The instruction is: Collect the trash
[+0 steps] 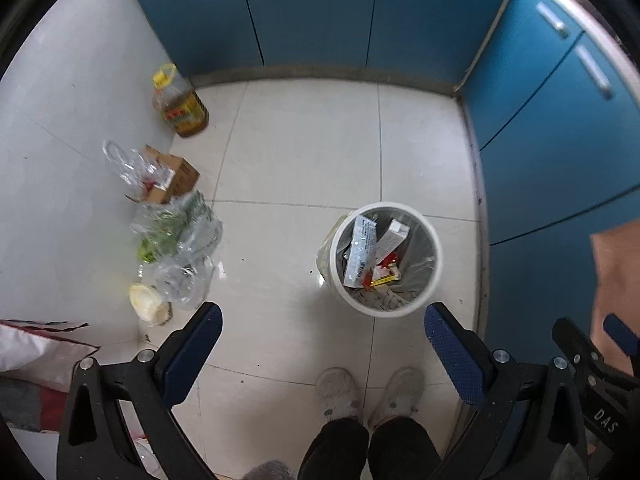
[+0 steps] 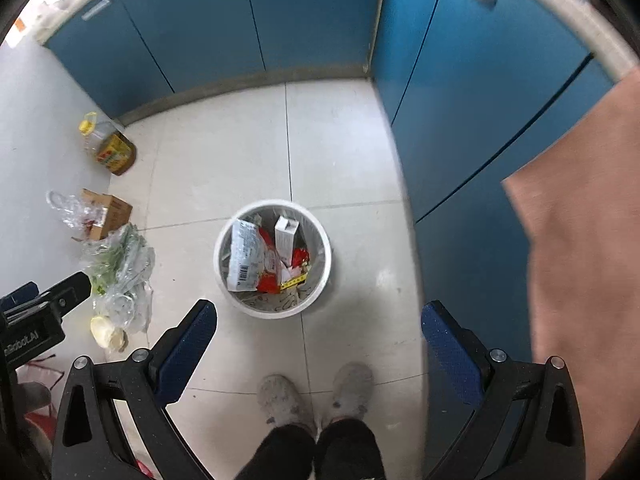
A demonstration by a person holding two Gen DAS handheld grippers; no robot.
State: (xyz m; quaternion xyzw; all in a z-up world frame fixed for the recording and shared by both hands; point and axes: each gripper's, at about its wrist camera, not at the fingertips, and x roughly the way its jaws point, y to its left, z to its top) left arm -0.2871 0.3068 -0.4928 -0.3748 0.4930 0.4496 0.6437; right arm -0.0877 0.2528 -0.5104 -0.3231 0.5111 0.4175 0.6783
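Trash bin (image 1: 434, 240) on floor ahead of left gripper (image 1: 323, 322) and right gripper (image 2: 319, 320); both spread wide, holding nothing.

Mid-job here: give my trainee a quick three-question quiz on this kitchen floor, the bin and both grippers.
1. True or false: the white bin already holds wrappers and a small box.
2. Where does the oil bottle stand? A) inside the bin B) by the wall, near the blue cabinets C) between the shoes
3. Fill in: the left hand-held gripper and right hand-held gripper are both ____ and hold nothing.

Key: 1 true; 2 B; 3 open.
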